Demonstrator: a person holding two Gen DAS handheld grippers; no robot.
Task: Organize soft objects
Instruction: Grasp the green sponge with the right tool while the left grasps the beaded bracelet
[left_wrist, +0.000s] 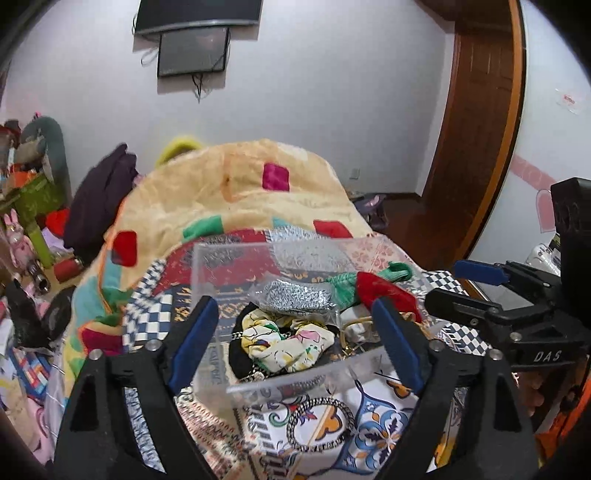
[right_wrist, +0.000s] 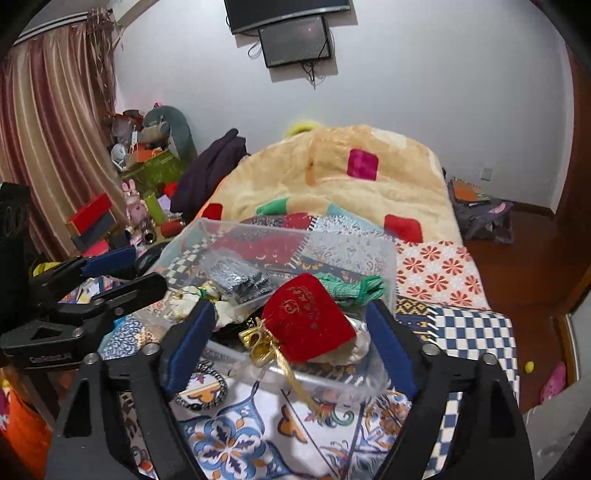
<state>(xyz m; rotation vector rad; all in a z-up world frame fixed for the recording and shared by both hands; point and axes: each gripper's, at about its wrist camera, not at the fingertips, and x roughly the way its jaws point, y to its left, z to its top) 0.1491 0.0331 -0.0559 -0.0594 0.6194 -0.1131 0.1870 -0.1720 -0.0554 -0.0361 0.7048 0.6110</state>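
Fingers of both grippers are spread wide apart, and nothing is gripped by either. A clear plastic box (left_wrist: 236, 266) is seen on the patterned bed cover (left_wrist: 373, 421), its near rim lying between and just beyond the left gripper (left_wrist: 295, 332). Inside the box, a floral scrunchie (left_wrist: 284, 343) is found between the left fingers (left_wrist: 195, 332), slightly nearer the left one. A silvery packet (left_wrist: 295, 295) lies farther out past the fingertips, and a green knitted piece (left_wrist: 347, 284) is set beyond the right-hand finger, with a red pouch (left_wrist: 384, 291) touching that finger's tip region.

From the right wrist view, the red pouch (right_wrist: 308, 317) is framed between the fingers (right_wrist: 388, 339) of the right gripper (right_wrist: 290, 328), apart from both, with its gold cord (right_wrist: 266, 347) hanging over the box's near rim (right_wrist: 325, 380). The green knitted piece (right_wrist: 351, 290) lies just beyond the pouch. A plush blanket (right_wrist: 332, 177) is heaped farther back on the bed.
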